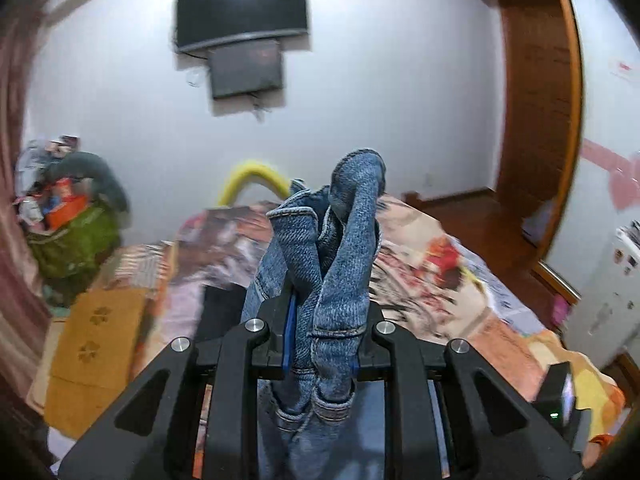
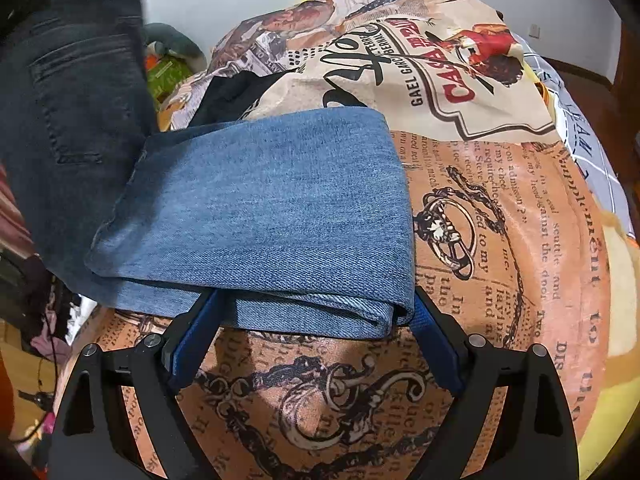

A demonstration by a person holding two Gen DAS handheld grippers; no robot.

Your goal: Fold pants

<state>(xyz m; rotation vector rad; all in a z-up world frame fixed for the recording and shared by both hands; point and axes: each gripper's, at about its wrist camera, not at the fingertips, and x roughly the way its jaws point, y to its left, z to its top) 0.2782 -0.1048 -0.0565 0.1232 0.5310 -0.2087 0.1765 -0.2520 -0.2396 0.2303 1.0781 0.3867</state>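
**Left claw lifts bunched denim; right claw spread at a folded stack**

The left claw (image 1: 320,344) is clenched on a gathered bunch of blue jeans (image 1: 340,248). The denim rises between its fingers in a crumpled column, a seamed edge looped over at the top, and more cloth hangs below the grip. Behind it lies a bed (image 1: 460,280) with a printed cover, and on the far wall hangs a dark TV (image 1: 242,8) with a smaller dark panel just beneath it. A yellow curved object (image 1: 252,178) shows beyond the bed. At the left a heap of clutter (image 1: 68,216) sits on a green bag, and a wooden door frame (image 1: 540,120) stands at the right.

In the right wrist view, the right claw (image 2: 316,332) is spread wide, holding nothing. Its blue-padded fingers (image 2: 192,340) sit at either side of the near edge of a folded blue denim stack (image 2: 260,208), which lies flat on the bedcover (image 2: 500,220). Whether the pads touch the cloth cannot be told. The cover bears newspaper-style print and scrollwork. A dark denim garment (image 2: 68,100) with a visible pocket hangs at the left edge, just beside the stack, and a black cloth (image 2: 228,92) lies beyond the stack's far edge.
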